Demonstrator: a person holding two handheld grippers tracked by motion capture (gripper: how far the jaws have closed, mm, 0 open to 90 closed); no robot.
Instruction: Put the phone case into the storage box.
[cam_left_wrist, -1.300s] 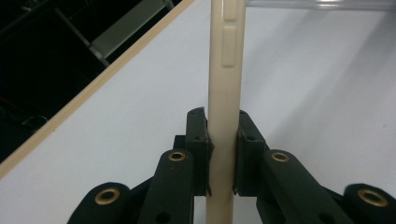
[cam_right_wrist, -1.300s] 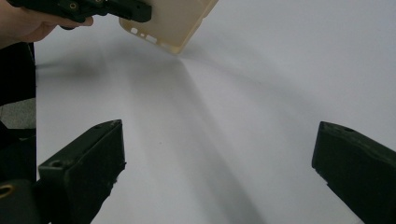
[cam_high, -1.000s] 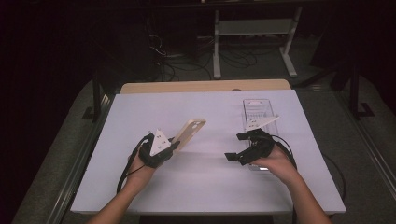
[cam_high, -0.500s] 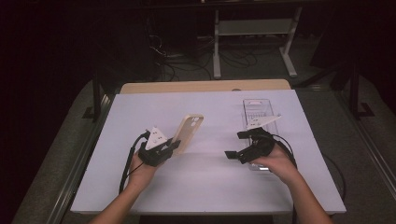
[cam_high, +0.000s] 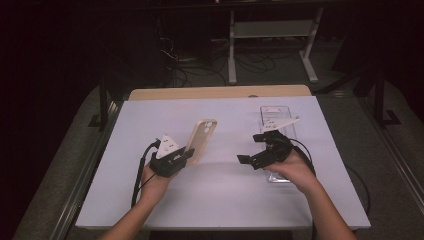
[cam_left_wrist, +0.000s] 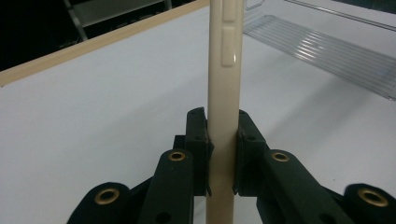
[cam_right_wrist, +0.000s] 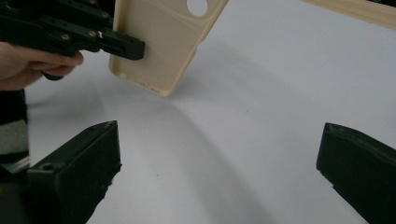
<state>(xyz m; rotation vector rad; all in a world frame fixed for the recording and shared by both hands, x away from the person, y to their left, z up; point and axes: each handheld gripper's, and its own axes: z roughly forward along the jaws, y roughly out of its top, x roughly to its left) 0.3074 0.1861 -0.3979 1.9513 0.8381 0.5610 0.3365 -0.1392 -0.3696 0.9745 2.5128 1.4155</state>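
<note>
High view: beige phone case upright, clamped in left claw; right claw wide-jawed, apart.

The case is cut off by the top and bottom edges in the left gripper view; its near end is hidden between the jaws. The tray is partly hidden by the right gripper.

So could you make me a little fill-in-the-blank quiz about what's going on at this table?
1. The left gripper is clamped on a beige phone ____.
2. The phone case is held ____ the white table, not lying on it.
3. The right gripper has its fingers standing ____, with nothing between them.
4. The clear plastic tray lies on the person's ____ side.

Missing words: case; above; open; right
</note>
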